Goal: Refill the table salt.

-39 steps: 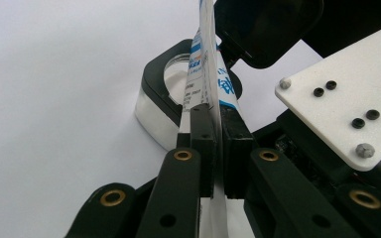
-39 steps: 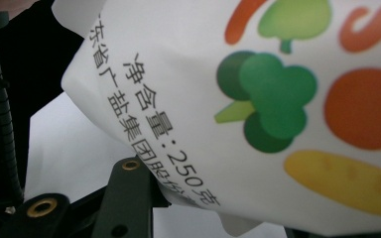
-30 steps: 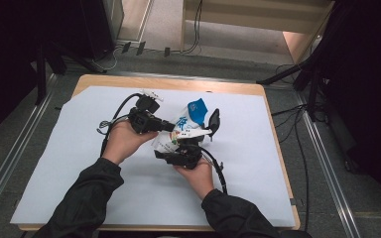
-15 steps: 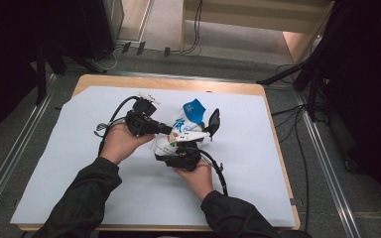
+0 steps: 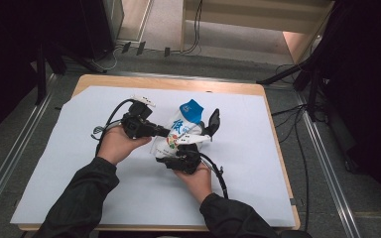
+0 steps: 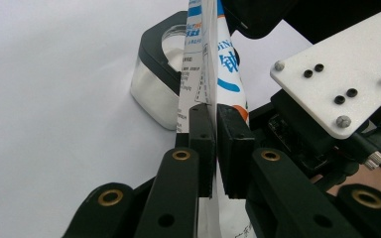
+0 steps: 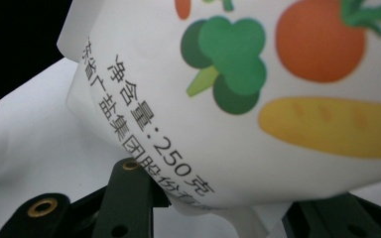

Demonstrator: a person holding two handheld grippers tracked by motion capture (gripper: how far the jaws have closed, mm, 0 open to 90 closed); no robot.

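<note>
A white pouch (image 5: 182, 130) with a blue top and printed vegetables is held between the two grippers over the middle of the table. My left gripper (image 5: 162, 132) comes in from the left, its jaws shut on the pouch's thin side seam (image 6: 213, 99); the left gripper (image 6: 213, 144) pinches that flat edge. Under the pouch, my right gripper (image 5: 186, 148) is shut on its lower end. In the right gripper view the pouch (image 7: 258, 99) bulges above the right gripper (image 7: 233, 218), one black finger (image 7: 129, 198) at its left.
A glass jar (image 6: 161, 74) with a black rim stands on the white sheet just behind the pouch, a dark shape (image 5: 213, 121) in the high view. The white sheet (image 5: 79, 163) covers a wooden table (image 5: 278, 148). Cables trail from both grippers.
</note>
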